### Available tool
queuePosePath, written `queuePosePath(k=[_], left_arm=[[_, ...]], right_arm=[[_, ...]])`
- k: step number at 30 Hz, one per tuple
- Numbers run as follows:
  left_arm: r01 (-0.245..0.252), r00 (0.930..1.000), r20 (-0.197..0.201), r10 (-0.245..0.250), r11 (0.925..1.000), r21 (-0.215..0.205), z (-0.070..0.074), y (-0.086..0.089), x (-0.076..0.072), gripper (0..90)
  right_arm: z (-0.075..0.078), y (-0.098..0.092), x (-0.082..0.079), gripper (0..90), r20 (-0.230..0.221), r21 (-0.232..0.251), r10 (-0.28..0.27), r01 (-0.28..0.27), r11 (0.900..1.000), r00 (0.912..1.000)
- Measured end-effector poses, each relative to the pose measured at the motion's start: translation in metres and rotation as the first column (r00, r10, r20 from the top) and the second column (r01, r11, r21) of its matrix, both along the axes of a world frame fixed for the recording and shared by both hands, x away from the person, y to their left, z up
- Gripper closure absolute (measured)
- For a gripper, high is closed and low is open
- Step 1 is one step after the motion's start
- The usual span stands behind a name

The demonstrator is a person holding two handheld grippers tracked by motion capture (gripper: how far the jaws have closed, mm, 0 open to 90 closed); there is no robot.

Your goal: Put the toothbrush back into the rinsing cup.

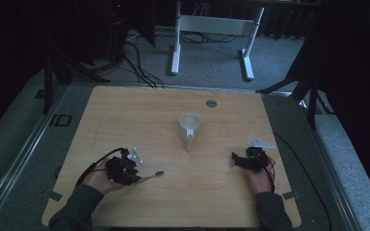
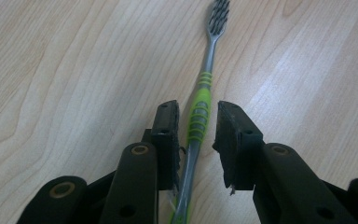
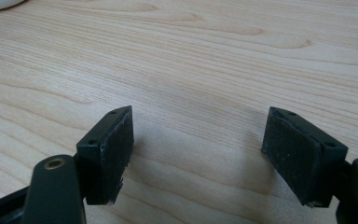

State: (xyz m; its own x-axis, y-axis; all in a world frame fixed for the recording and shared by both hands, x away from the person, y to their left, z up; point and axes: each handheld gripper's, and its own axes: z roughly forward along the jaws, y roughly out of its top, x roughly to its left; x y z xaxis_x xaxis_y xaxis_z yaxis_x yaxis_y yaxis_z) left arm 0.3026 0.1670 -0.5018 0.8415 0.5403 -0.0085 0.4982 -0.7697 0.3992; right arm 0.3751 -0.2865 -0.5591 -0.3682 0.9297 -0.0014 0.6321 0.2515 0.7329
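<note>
A toothbrush (image 2: 199,116) is seen lying flat on the tabletop (image 1: 139,115), near its front left, with the bristled head pointed toward the middle. The left claw (image 2: 196,122) is set over the green grip of the handle, its jaws narrowly parted; the handle lies between them, close against one pad, with a gap at the other, so no firm grip can be told. The right claw (image 3: 200,154) is held low over bare wood at the front right, its jaws spread wide with nothing between them. A white mug (image 1: 189,126) is placed mid-tabletop, well apart from both.
</note>
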Motion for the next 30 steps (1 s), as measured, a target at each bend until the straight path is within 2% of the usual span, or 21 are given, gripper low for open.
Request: queuePosePath(k=[12,30], left_arm=[[0.018,0.9997,-0.019,-0.017,0.9996,0.022,-0.006,-0.007,0.001,69.7],[0.037,0.9988,-0.035,-0.033,0.9944,0.099,-0.015,-0.015,0.003,70.8]], right_arm=[[0.000,0.000,0.000,24.5,0.000,0.001,-0.001,0.001,1.000,1.0000],[0.000,0.000,0.000,24.5,0.000,0.000,0.000,0.000,1.000,1.0000]])
